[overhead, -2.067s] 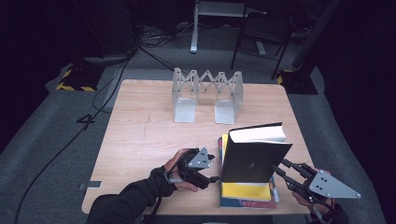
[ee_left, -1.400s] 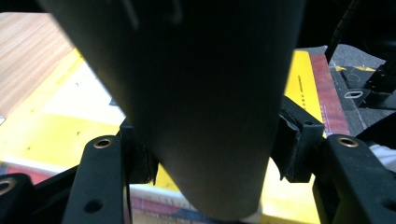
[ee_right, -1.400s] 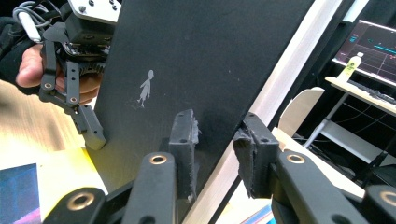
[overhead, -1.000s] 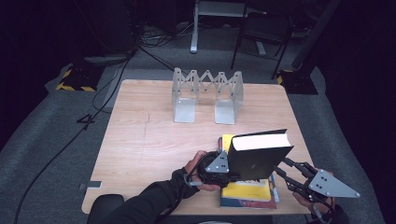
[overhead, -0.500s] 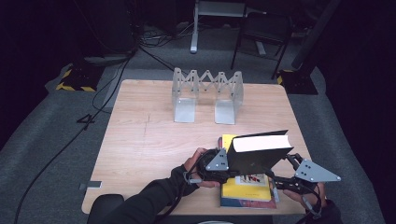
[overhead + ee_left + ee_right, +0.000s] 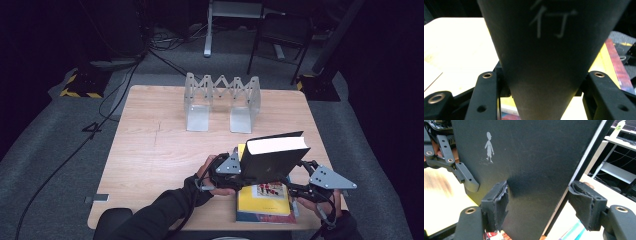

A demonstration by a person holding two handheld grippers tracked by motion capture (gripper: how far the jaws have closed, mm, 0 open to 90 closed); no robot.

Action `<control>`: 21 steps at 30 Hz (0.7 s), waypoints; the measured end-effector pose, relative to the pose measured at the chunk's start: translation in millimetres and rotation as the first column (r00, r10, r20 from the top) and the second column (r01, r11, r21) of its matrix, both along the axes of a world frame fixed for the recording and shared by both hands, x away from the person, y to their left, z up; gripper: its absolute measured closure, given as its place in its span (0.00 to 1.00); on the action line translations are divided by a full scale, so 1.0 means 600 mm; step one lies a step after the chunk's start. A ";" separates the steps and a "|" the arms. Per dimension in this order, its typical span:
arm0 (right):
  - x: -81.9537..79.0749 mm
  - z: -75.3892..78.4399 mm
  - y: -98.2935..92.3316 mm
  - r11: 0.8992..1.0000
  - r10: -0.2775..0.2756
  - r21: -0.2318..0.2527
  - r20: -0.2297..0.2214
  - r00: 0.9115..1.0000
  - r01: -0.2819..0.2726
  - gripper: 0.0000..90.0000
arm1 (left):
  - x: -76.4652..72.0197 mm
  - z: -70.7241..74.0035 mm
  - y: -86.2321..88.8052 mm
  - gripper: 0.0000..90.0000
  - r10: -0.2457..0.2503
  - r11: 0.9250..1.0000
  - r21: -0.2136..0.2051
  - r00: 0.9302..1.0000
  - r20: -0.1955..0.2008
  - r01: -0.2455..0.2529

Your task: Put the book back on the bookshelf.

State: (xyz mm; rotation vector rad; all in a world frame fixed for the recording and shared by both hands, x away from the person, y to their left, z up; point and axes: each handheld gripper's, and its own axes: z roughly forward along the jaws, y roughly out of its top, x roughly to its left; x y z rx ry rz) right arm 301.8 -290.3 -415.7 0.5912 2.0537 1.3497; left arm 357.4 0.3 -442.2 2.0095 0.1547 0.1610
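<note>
From the high view I can't see either gripper's tips: the black book (image 6: 274,161), lower centre-right of the frame, hides them. It stands tilted over the yellow book (image 6: 263,201) lying on the table (image 6: 150,150). The left gripper (image 6: 541,87) pinches the black book's spine, jaws tight on both sides. The right gripper (image 6: 537,211) has just been opening; its pads now stand spread, the cover between them, the right-hand pad clear of it. Its view alone shows a small white figure printed on the cover.
</note>
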 end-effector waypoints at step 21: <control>-0.002 -0.005 -0.003 1.000 0.000 -0.003 0.014 1.000 0.000 0.42 | -0.003 0.053 -0.004 0.51 0.022 0.990 -0.143 0.998 0.053 -0.014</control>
